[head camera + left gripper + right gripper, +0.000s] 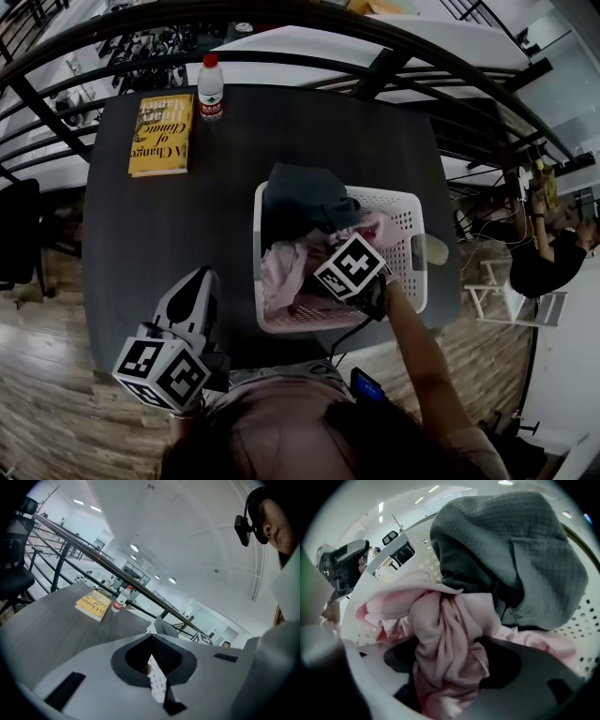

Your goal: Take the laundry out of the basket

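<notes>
Nothing seems out yet: the right gripper clenches a pink garment inside the white laundry basket mid-frame, grey garment waiting, left gripper closed empty lower left.

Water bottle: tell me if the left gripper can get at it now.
Probably yes: the left gripper is empty, and only bare table lies between it and the far-side water bottle.

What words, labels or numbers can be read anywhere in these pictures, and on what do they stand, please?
"A Change of Climate": cover of the yellow book.
A further line on that cover: too blurred to read.
Red label on the water bottle: too small to read.
</notes>
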